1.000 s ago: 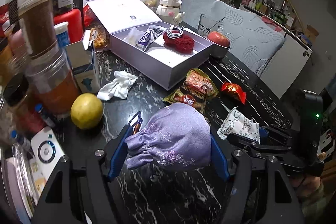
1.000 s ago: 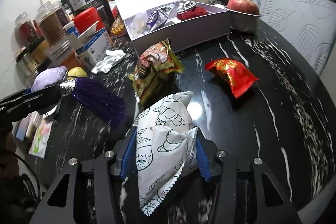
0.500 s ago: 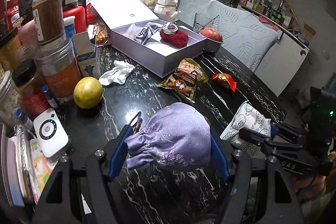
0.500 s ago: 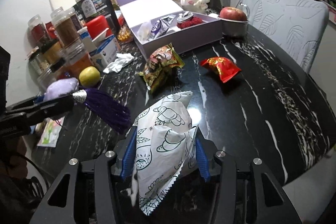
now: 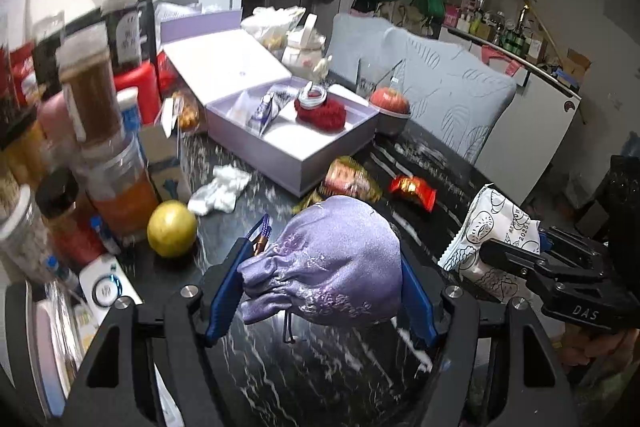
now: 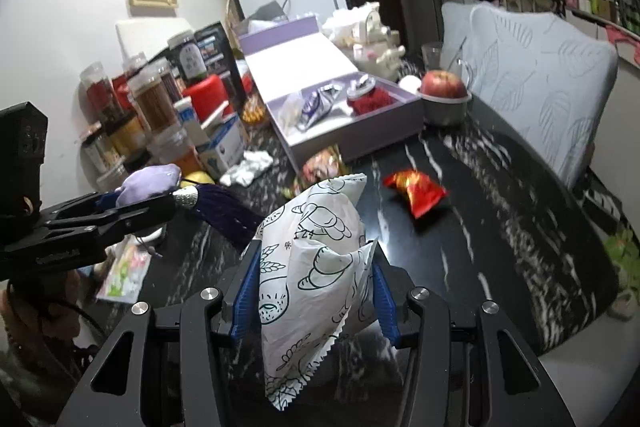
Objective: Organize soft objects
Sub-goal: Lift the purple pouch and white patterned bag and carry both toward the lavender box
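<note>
Your left gripper [image 5: 320,283] clamped on the lilac pouch [image 5: 332,263], your right gripper [image 6: 312,287] pinching the white printed packet [image 6: 316,267], both above the black table [image 6: 500,227], short of the open lilac box [image 6: 360,131], red snack bag [image 6: 416,187] between.

A black marble-patterned table [image 6: 500,211] is seen crowded along one side. An apple [image 6: 443,83] in a metal bowl [image 6: 444,109] is set on the table's far part. A yellow fruit [image 5: 172,234] is placed beside tall jars [image 5: 94,95]. A crumpled tissue [image 5: 219,189] is found nearby. Light padded chairs [image 6: 540,87] are drawn up at the table's edge.
</note>
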`<move>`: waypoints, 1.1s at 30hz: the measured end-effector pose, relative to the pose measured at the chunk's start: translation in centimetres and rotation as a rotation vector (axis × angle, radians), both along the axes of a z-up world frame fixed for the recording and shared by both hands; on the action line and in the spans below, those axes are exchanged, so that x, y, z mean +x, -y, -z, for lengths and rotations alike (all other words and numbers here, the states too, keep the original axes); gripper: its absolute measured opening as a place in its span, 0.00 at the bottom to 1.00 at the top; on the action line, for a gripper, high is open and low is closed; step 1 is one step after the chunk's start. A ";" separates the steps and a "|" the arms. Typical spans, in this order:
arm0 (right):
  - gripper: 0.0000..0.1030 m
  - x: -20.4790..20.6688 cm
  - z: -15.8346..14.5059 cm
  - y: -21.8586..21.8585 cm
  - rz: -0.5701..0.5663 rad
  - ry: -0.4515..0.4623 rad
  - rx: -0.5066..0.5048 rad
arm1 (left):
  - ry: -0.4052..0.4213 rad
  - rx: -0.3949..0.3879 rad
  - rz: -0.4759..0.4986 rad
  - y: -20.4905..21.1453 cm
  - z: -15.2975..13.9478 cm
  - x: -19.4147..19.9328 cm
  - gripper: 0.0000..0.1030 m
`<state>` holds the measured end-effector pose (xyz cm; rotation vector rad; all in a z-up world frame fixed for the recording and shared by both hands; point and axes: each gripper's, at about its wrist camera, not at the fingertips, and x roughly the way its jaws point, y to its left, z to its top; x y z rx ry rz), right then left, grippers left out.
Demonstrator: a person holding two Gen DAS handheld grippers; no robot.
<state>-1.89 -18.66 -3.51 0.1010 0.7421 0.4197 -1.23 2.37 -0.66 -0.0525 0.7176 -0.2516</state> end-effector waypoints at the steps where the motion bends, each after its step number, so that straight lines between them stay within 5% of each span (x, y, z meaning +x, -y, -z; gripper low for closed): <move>1: 0.48 0.1 -0.4 0.1 -0.001 0.009 0.003 | 0.012 -0.002 0.000 0.1 -0.4 0.3 0.68; 17: 0.48 5.0 -6.9 0.5 -0.016 0.141 -0.012 | 0.197 0.029 0.034 1.5 -6.8 6.1 0.68; 33: 0.48 13.4 -10.7 0.0 -0.029 0.229 -0.024 | 0.273 0.084 0.024 2.7 -9.1 15.3 0.68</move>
